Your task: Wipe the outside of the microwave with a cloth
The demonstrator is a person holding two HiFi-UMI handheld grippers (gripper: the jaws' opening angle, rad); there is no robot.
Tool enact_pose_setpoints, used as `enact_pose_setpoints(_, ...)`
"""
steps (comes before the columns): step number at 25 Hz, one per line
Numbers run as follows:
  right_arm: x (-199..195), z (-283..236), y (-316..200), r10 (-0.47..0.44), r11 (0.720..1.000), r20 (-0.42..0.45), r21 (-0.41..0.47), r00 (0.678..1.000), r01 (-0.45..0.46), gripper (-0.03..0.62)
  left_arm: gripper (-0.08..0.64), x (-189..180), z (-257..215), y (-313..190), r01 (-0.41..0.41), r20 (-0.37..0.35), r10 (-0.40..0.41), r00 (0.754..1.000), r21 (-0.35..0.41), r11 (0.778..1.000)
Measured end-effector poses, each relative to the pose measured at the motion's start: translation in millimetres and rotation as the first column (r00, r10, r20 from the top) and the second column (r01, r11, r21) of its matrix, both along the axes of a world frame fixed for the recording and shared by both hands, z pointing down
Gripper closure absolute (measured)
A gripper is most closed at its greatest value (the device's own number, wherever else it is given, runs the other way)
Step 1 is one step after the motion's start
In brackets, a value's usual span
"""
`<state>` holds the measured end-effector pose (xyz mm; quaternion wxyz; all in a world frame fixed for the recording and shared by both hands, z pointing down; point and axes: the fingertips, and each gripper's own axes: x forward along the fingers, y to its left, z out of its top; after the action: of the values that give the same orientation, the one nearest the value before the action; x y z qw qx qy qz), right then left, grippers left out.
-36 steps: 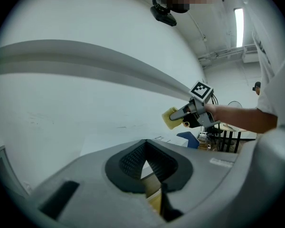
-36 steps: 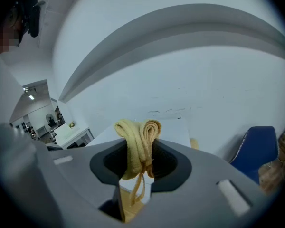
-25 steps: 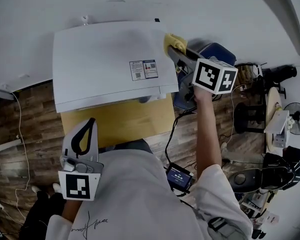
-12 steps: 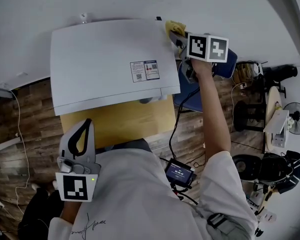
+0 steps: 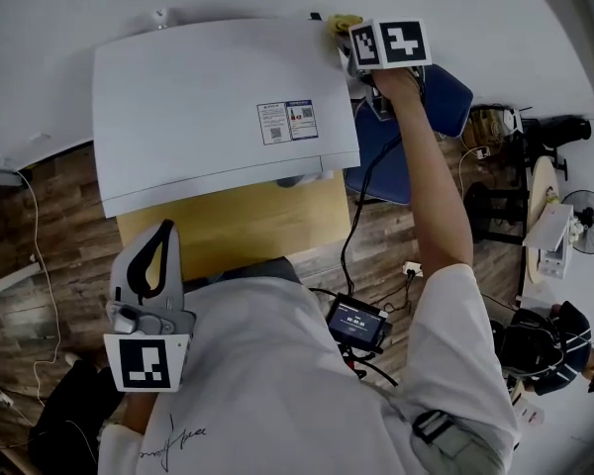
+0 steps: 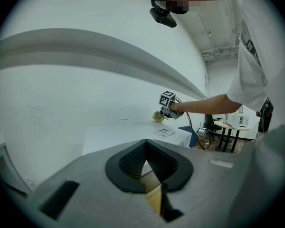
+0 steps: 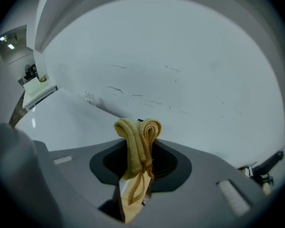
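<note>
The white microwave (image 5: 208, 107) stands on a yellow table (image 5: 238, 228) against the wall; its top face fills the upper head view. My right gripper (image 5: 342, 40) is at the microwave's far right top corner, shut on a folded yellow cloth (image 5: 341, 24). In the right gripper view the cloth (image 7: 137, 144) sticks up from between the jaws, with the microwave top (image 7: 61, 122) to the left. My left gripper (image 5: 156, 265) hangs low at the near left, off the microwave, its jaws together on nothing. From the left gripper view the microwave (image 6: 133, 132) and the right gripper (image 6: 165, 109) show far off.
A blue chair (image 5: 416, 127) stands right of the microwave. A cable runs from the right gripper down to a small device (image 5: 356, 323) at my waist. Stools, a fan (image 5: 586, 228) and another person (image 5: 554, 349) are at the far right. White wall lies behind the microwave.
My right gripper has carried the cloth along the microwave's right edge toward the back wall, to the far corner. The left gripper has stayed low at my side.
</note>
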<state>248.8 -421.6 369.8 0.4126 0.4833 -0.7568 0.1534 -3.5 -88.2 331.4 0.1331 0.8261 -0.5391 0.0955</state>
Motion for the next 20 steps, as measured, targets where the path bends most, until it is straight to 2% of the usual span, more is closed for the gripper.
enact_pose_setpoints(6,-7,6,-2,-0.015,1.000,-0.091,0.010,0.996,0.016,0.471,0.568,-5,4,6,-0.017,0.025,0.016,1.000,0.024,1.000)
enact_pose_setpoints(20,-17,8,4,0.004,1.000,-0.138,0.025,0.990,0.000,0.469,0.568,-16,4,10,0.008,-0.012,-0.007,1.000,0.029,1.000)
